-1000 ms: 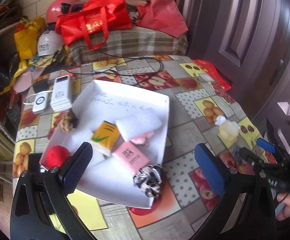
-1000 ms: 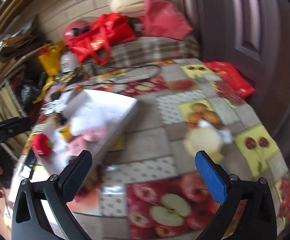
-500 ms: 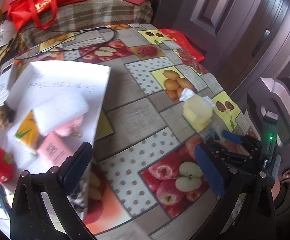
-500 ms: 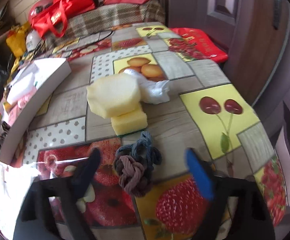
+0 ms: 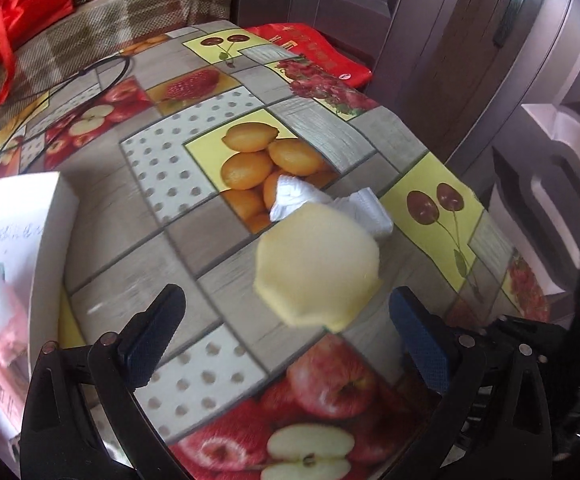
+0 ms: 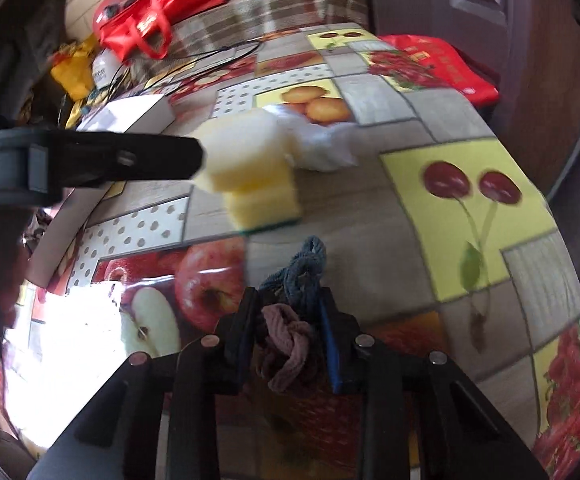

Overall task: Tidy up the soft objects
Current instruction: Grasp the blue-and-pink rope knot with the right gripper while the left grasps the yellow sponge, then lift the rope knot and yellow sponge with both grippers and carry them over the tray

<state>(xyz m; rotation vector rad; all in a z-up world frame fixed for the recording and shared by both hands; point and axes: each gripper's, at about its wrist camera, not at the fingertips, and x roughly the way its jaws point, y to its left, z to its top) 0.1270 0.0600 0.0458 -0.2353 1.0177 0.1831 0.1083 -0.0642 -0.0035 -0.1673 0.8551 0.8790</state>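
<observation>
A pale yellow round sponge (image 5: 317, 266) lies on a yellow block sponge (image 6: 264, 204), with a crumpled white cloth (image 5: 329, 200) behind them. My left gripper (image 5: 286, 332) is open, its fingers either side of the round sponge and just short of it. My right gripper (image 6: 286, 332) is shut on a knotted brown and blue-grey hair tie (image 6: 290, 312) low over the table. The white tray (image 5: 46, 240) with soft items in it is at the left edge of the left wrist view.
The table wears a fruit-print oilcloth (image 5: 194, 184). A red packet (image 5: 313, 54) lies at its far right edge by a dark door. Red bags (image 6: 154, 20), a black cable (image 5: 102, 72) and clutter fill the back. My left gripper's arm (image 6: 90, 160) crosses the right wrist view.
My left gripper has swung right from the tray and closed in on the yellow sponges. My right gripper has dropped onto the hair tie and shut on it.
</observation>
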